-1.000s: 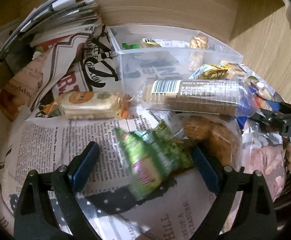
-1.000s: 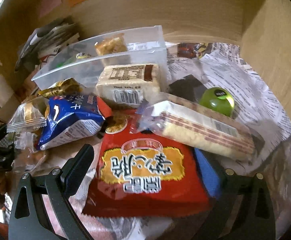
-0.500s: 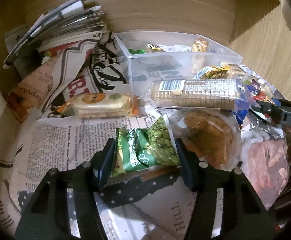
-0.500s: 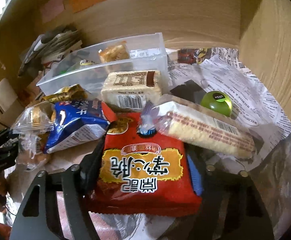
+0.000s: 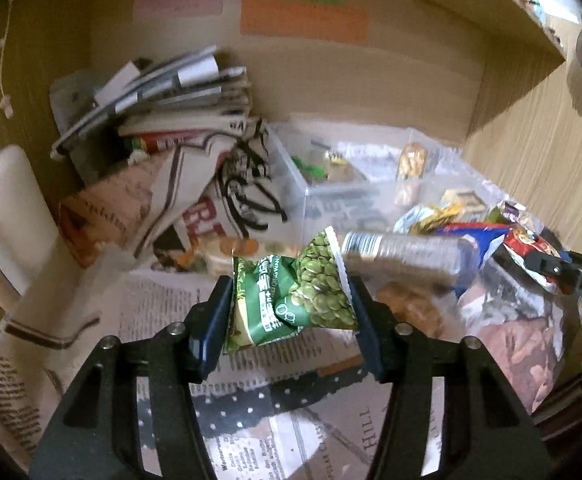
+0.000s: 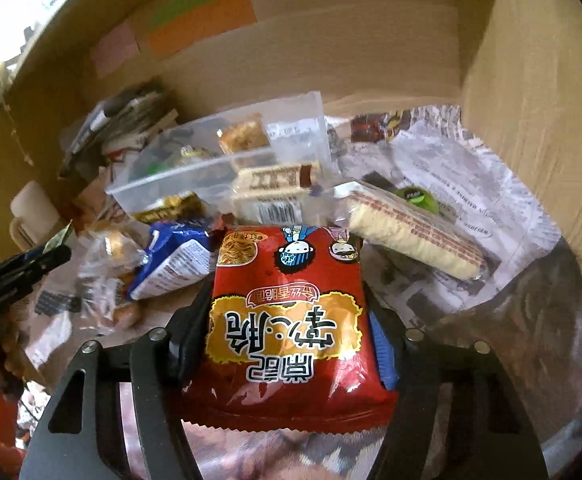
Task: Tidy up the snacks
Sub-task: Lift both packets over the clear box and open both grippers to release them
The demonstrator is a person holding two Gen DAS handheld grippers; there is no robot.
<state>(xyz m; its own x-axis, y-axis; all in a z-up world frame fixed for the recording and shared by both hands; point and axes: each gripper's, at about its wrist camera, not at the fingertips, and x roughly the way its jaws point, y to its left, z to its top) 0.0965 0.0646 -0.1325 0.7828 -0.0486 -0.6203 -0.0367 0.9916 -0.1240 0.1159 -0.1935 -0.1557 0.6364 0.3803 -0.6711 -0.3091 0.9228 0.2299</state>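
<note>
My left gripper (image 5: pixel 287 312) is shut on a green pea snack packet (image 5: pixel 291 304) and holds it above the newspaper. My right gripper (image 6: pixel 287 320) is shut on a red noodle snack packet (image 6: pixel 287 328), lifted off the pile. A clear plastic bin (image 5: pixel 355 176) stands at the back with a few small snacks inside; it also shows in the right wrist view (image 6: pixel 227 160). Loose snacks lie in front of it: a long cracker sleeve (image 5: pixel 407 252), a blue packet (image 6: pixel 175 256), a wafer pack (image 6: pixel 415 236) and a biscuit pack (image 6: pixel 275 188).
Newspaper (image 5: pixel 163 320) lines the shelf floor. A stack of magazines and papers (image 5: pixel 163 96) leans at the back left. A green round object (image 6: pixel 415 198) sits behind the wafer pack. Wooden walls (image 6: pixel 539 100) close in the back and right. A white chair (image 5: pixel 7 216) stands at left.
Both grippers closed on their packets and lifted them. The left one rose with the green pea packet; the right one rose with the red packet.
</note>
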